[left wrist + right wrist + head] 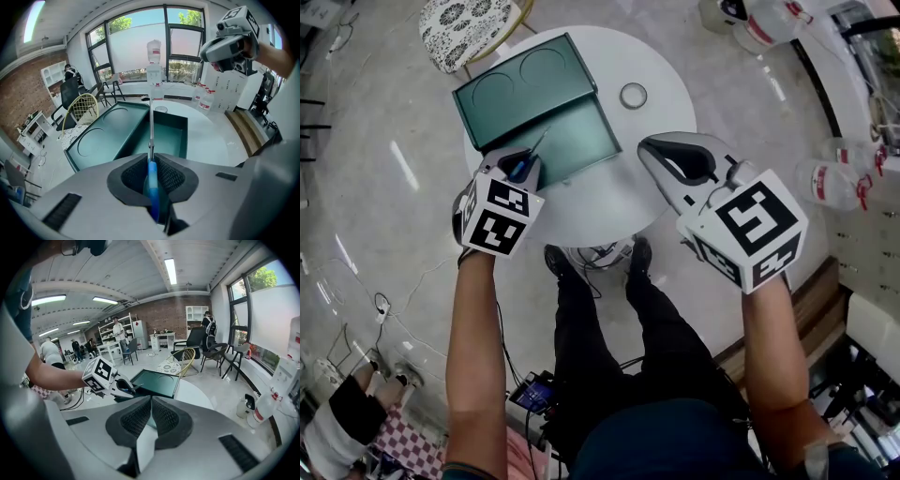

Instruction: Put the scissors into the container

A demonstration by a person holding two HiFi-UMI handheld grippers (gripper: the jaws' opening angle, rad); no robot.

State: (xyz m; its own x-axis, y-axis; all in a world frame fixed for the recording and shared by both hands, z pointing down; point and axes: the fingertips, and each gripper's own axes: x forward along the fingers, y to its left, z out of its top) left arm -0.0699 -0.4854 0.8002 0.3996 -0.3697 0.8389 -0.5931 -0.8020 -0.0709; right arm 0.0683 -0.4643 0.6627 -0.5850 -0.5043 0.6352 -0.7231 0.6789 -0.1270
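My left gripper [517, 161] is shut on the blue handle of the scissors [525, 165]. Their thin blades point up and away over the open dark green container [581, 141], whose lid [520, 89] lies flat behind it. In the left gripper view the scissors [151, 136] stick out from between the jaws of my left gripper [151, 161], aimed at the container [171, 138]. My right gripper [654, 152] hovers over the table's right side, shut and empty. In the right gripper view its jaws [151, 404] meet, with the left gripper [101, 376] and the lid [157, 383] beyond.
The container rests on a round white table [656, 122] with a small ring-shaped object [633, 95] near its far right. A patterned chair [469, 28] stands behind the table. Water bottles [830, 183] sit on the floor at right. The person's feet [600, 258] are under the near edge.
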